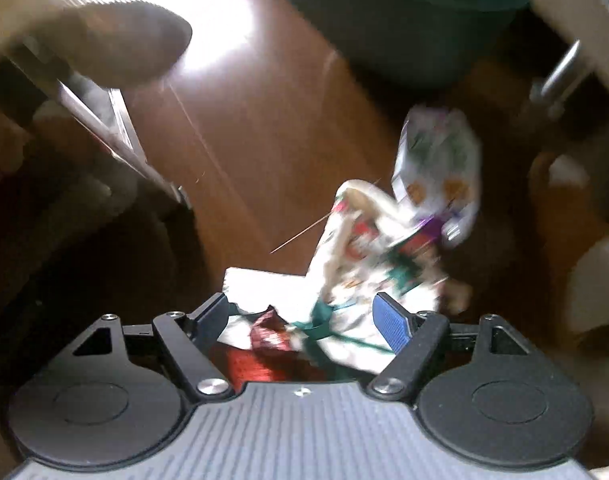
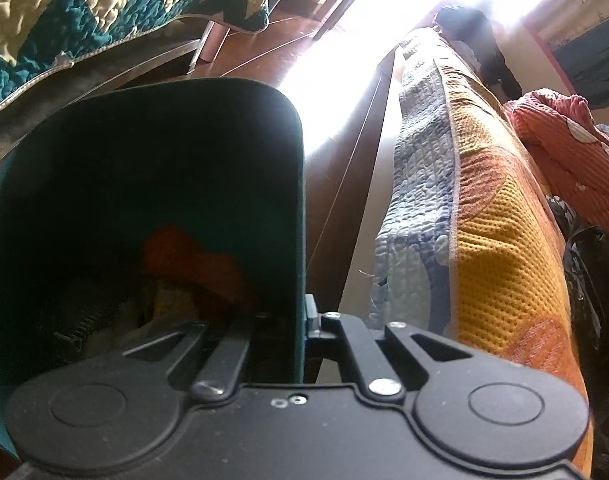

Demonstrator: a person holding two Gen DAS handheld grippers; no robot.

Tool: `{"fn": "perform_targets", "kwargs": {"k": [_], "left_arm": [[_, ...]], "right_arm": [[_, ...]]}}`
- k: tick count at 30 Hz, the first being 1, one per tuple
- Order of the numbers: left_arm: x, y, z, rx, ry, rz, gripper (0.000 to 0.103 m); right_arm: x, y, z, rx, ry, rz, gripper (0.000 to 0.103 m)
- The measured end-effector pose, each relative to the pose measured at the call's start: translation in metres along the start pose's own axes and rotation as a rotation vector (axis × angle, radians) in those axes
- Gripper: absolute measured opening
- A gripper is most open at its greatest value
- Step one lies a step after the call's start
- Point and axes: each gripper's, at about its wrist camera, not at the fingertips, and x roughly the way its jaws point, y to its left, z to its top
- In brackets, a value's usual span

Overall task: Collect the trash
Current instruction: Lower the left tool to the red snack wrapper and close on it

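Teal bin: a plastic bin (image 2: 152, 184) fills the left of the right wrist view, with orange and pale scraps lying dark in its bottom; in the left wrist view its outer wall (image 1: 404, 12) stands at the top of the frame on the brown floor (image 1: 240, 128).
Right gripper: the right gripper (image 2: 304, 320) is clamped tight on the bin's near rim, one finger inside the wall and one outside.
Left gripper: the left gripper (image 1: 304, 316) points steeply down with jaws wide apart, gripping nothing.
Trash: crumpled wrappers (image 1: 364, 276), white with red and green print, lie on the floor between the spread fingers; a white-and-purple packet (image 1: 436, 172) lies just beyond them, nearer the bin.
Surroundings: quilts (image 2: 484, 208) hang beside the bin.
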Motion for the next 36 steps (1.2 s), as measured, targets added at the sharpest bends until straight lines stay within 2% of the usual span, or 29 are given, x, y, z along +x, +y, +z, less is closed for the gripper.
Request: {"fn": "perform_targets", "kwargs": {"k": [2, 4, 8, 11, 13, 15, 17, 19, 23, 29, 36], "left_arm": [[0.023, 0.013, -0.006, -0.042, 0.055, 0.018, 0.079], [0.041, 0.033, -0.009, -0.149, 0.099, 0.01, 0.079], [0.069, 0.067, -0.017, -0.377, 0.185, -0.059, 0.078], [0.082, 0.075, -0.022, -0.466, 0.219, -0.109, 0.077], [0.089, 0.076, -0.022, -0.488, 0.223, -0.12, 0.077], [0.098, 0.075, -0.021, -0.499, 0.244, -0.117, 0.067], [0.105, 0.075, -0.023, -0.52, 0.262, -0.11, 0.061], [0.11, 0.08, -0.027, -0.58, 0.272, -0.14, 0.056], [0.114, 0.084, -0.03, -0.622, 0.275, -0.166, 0.037], [0.103, 0.086, -0.029, -0.628, 0.254, -0.167, 0.028], [0.063, 0.081, -0.011, -0.553, 0.222, -0.166, 0.027]], "right_arm": [[0.0, 0.0, 0.0, -0.002, -0.002, 0.001, 0.003], [0.0, 0.001, -0.001, -0.006, -0.003, -0.004, 0.004], [0.0, 0.002, -0.001, -0.009, -0.001, -0.01, 0.004], [0.001, 0.001, -0.001, -0.003, 0.003, -0.009, 0.004], [0.001, 0.001, -0.001, -0.002, 0.003, -0.01, 0.004], [0.001, 0.001, -0.001, -0.004, 0.004, -0.011, 0.004], [0.001, 0.001, -0.001, -0.007, 0.001, -0.01, 0.004], [0.001, 0.001, -0.001, -0.006, 0.0, -0.009, 0.004], [0.002, 0.0, -0.001, -0.003, 0.001, -0.011, 0.004], [0.003, -0.001, -0.002, 0.0, 0.0, -0.01, 0.004], [0.003, 0.0, -0.002, -0.001, -0.001, -0.009, 0.004]]}}
